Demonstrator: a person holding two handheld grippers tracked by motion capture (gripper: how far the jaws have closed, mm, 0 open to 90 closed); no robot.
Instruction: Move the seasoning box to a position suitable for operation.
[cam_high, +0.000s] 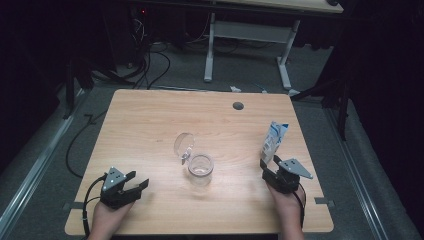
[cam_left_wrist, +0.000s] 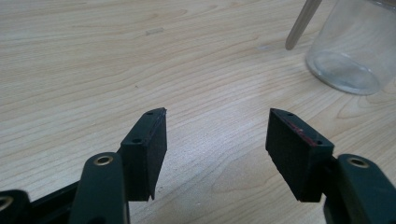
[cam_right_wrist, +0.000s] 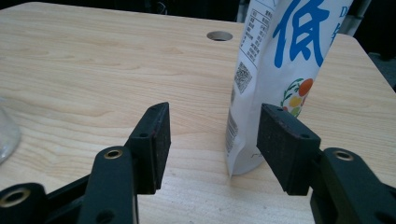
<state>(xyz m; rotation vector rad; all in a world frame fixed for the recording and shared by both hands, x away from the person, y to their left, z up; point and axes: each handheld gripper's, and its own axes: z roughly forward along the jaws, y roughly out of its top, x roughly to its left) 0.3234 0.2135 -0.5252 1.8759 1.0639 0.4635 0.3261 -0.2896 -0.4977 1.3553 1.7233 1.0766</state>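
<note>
white pouch (cam_right_wrist: 275, 70) w/ big blue char "低", qr code; r gripper (cam_right_wrist: 212, 140) & l gripper (cam_left_wrist: 217, 149) jaws apart, empty.

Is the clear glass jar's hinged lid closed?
No: the clear glass jar has its round hinged lid swung up and open behind the rim.

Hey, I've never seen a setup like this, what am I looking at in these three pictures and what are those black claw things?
A person sits at a wooden table, holding a two-jaw gripper in each hand. The high view looks down from above; the other two look along each gripper's own jaws. The left gripper is open and empty, near a clear glass jar with its hinged lid flipped open. The right gripper is open just before an upright white pouch with blue print, not gripping it.
</note>
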